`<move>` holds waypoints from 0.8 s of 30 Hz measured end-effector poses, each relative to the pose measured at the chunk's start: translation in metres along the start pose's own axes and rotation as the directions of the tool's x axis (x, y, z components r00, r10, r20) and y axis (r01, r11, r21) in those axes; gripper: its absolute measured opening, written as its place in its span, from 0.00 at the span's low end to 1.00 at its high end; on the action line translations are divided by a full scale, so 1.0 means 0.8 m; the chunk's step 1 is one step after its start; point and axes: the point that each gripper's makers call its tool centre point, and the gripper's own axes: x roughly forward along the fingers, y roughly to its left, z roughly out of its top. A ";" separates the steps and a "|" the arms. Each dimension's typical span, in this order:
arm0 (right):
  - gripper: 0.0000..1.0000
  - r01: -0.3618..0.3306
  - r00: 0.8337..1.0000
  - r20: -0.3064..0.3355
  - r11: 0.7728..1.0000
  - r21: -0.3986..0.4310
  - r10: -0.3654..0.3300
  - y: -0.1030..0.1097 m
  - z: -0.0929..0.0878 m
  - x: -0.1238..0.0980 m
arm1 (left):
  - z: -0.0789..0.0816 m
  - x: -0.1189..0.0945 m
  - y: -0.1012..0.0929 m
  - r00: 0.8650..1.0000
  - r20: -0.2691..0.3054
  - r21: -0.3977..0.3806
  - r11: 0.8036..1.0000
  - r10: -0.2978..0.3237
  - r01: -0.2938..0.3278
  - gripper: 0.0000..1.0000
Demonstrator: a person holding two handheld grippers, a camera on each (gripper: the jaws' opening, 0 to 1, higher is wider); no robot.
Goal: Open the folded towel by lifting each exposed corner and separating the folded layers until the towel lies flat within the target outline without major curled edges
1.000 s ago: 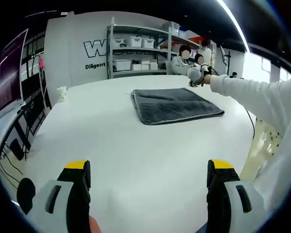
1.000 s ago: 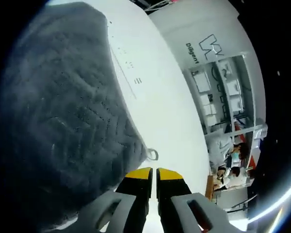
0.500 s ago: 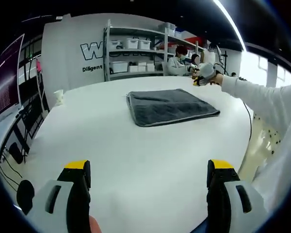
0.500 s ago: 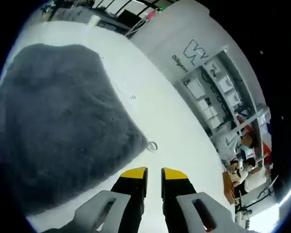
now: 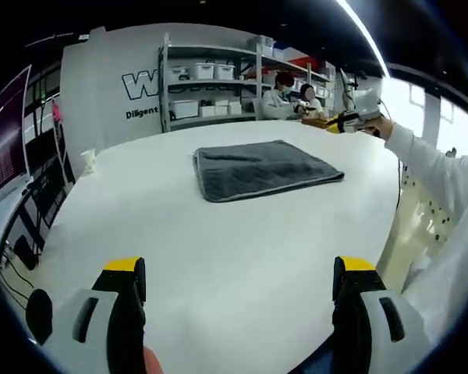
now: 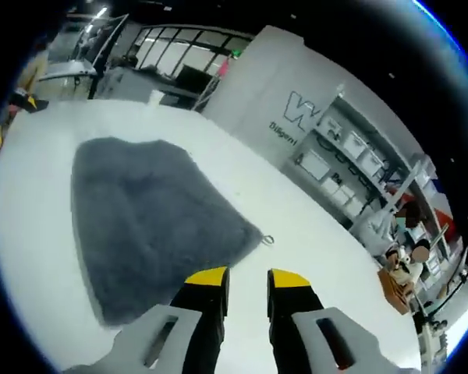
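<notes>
Left gripper view has the left gripper (image 5: pixel 238 292) wide apart and empty near the white round tabletop's (image 5: pixel 218 234) edge, while the right gripper (image 6: pixel 246 278), slightly parted, hovers by the folded dark grey plush towel's (image 6: pixel 148 218) looped corner, probably lining up a lift.

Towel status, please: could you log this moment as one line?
towel: folded, untouched | left gripper: open, hovering | right gripper: slightly open, above corner

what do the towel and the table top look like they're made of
The towel looks like dark grey plush microfibre or terry: a matte, fuzzy nap with a faint pressed pattern, and a small hanging loop at one corner. The table top looks like smooth white laminate or painted board, with a soft sheen; which one is unclear.
</notes>
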 end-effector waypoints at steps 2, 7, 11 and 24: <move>0.20 -0.007 1.000 0.022 0.999 0.033 0.006 0.009 0.002 -0.017 | 0.001 0.000 -0.002 1.000 0.002 0.002 1.000 -0.002 0.002 0.99; 0.25 -0.026 0.997 0.076 0.992 0.122 0.017 0.028 0.001 -0.058 | 0.001 0.000 -0.012 1.000 0.003 0.011 1.000 -0.015 0.015 0.99; 0.31 -0.055 0.988 0.150 0.982 0.183 0.027 0.045 0.010 -0.082 | 0.001 0.000 -0.015 1.000 0.008 0.008 1.000 -0.015 0.014 0.99; 0.57 -0.113 0.984 0.163 0.946 0.304 0.066 0.130 0.000 -0.122 | 0.001 0.001 -0.031 0.999 0.003 0.012 0.999 -0.032 0.032 0.99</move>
